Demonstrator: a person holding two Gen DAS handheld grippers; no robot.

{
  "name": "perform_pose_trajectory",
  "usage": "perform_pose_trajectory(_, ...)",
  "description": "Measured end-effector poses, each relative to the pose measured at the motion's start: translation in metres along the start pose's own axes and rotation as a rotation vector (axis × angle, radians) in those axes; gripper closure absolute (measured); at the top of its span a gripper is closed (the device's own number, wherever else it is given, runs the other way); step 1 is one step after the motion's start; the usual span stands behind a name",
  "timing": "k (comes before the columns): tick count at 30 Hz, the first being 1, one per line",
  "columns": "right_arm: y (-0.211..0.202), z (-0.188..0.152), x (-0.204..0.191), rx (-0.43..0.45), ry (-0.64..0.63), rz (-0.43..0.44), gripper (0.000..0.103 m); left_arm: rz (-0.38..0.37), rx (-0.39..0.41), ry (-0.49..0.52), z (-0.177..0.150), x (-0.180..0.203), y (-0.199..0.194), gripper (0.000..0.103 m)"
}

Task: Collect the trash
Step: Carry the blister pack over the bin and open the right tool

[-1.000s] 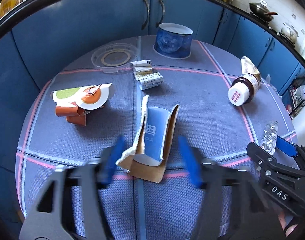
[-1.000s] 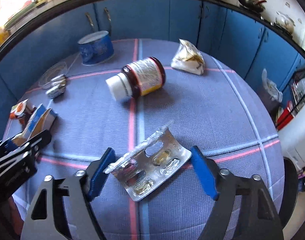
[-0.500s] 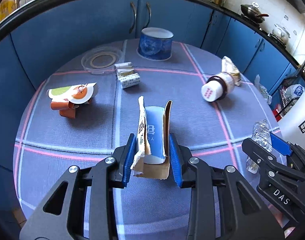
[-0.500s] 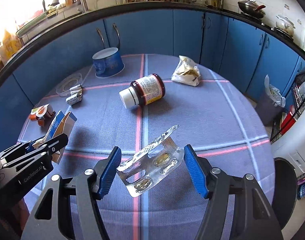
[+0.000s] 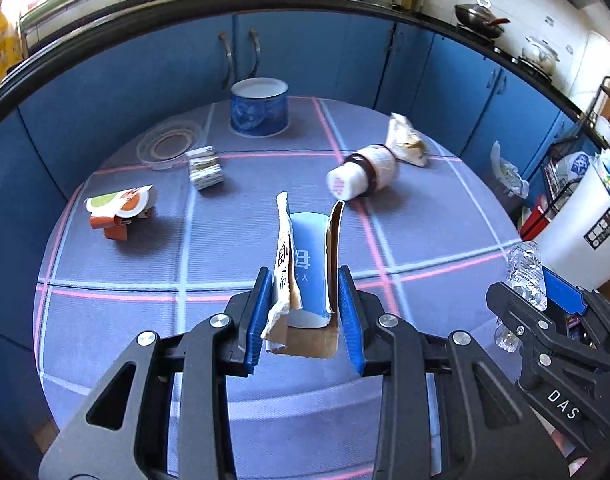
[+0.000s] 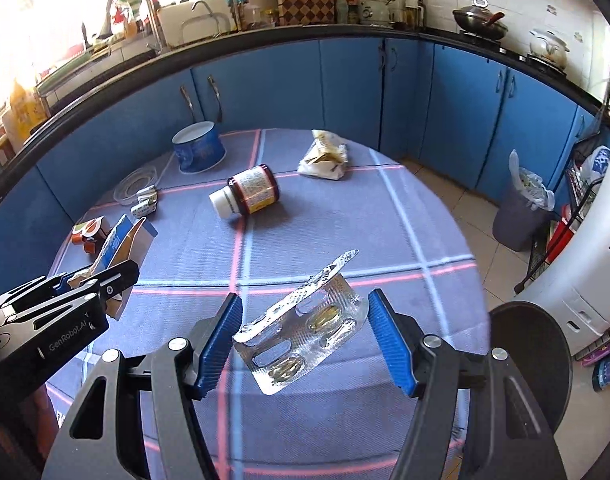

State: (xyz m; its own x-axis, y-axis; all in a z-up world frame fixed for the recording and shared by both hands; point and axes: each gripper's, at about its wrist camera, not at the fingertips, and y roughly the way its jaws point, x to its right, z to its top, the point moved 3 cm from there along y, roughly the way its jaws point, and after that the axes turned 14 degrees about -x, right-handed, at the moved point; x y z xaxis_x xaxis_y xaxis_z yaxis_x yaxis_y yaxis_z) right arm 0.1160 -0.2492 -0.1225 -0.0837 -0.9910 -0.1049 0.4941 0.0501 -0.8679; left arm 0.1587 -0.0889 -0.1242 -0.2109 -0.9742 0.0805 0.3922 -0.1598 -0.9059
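Observation:
My left gripper (image 5: 305, 316) is shut on a torn blue cardboard box (image 5: 309, 268) and holds it above the round table (image 5: 405, 380). The box also shows in the right wrist view (image 6: 121, 248). My right gripper (image 6: 305, 340) is shut on a silver blister pack (image 6: 305, 332) with yellow capsules, lifted off the table. The pack shows in the left wrist view (image 5: 525, 276) between the right gripper's fingers (image 5: 561, 296).
On the table lie a brown pill bottle (image 6: 249, 194), a crumpled wrapper (image 6: 325, 156), a blue tub (image 6: 199, 146), a clear lid (image 6: 135, 184), small cartons (image 6: 145, 204) and an orange yoghurt cup (image 5: 119, 212). A bin with a bag (image 6: 523, 208) stands on the floor right. A black stool (image 6: 533, 360) is near.
My left gripper closed on the blue box and lifted it. My right gripper closed on the blister pack and raised it off the table. Both views now sit higher.

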Motion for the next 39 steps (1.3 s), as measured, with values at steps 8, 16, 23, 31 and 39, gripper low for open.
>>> perform_pose_trajectory(8,-0.02,-0.012,0.033,0.029,0.036,0.007,0.04,0.007,0.01,0.061,-0.005,0.043,-0.011,0.069)
perform_pose_trajectory(16,-0.034,-0.021,0.068,0.05,0.078,0.005,0.039,0.015,0.008,0.124,-0.009,0.088,-0.013,0.069)
perform_pose_trajectory(23,-0.043,-0.026,0.098,0.068,0.117,-0.006,0.038,0.015,0.008,0.17,-0.011,0.12,-0.014,0.069)
perform_pose_trajectory(31,-0.047,-0.033,0.131,0.088,0.167,-0.037,0.038,0.018,0.004,0.225,-0.014,0.154,-0.01,0.069)
perform_pose_trajectory(39,-0.05,-0.04,0.163,0.097,0.223,-0.057,0.034,0.011,0.0,0.272,-0.013,0.186,-0.006,0.069)
